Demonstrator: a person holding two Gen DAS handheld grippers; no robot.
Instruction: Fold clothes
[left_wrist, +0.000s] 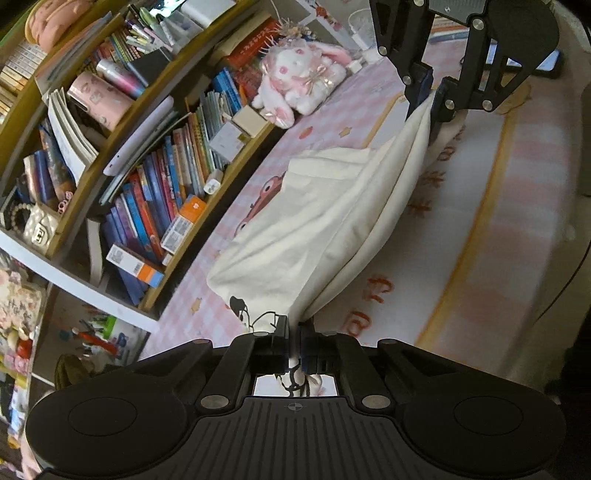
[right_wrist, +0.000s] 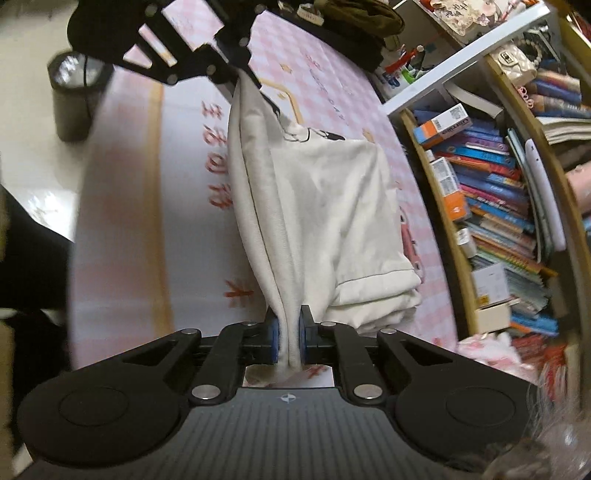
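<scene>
Cream T-shirt (left_wrist: 325, 206) with black cartoon print hangs stretched between our 2 grippers, one edge lifted off pink checked bedsheet (left_wrist: 332, 107), rest draped on it. We see left gripper (left_wrist: 294, 347) clamped tight on fabric at printed end; right gripper (right_wrist: 287, 334) pinched narrow on bunched cloth at opposite end. Wooden bookshelf (left_wrist: 122, 122) packed with books runs beside bed; pink-white plush rabbit (left_wrist: 303, 77) sits near shelf

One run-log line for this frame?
left gripper: shut on cream shirt | right gripper: shut on cream shirt | shirt edge raised off pink mat
</scene>
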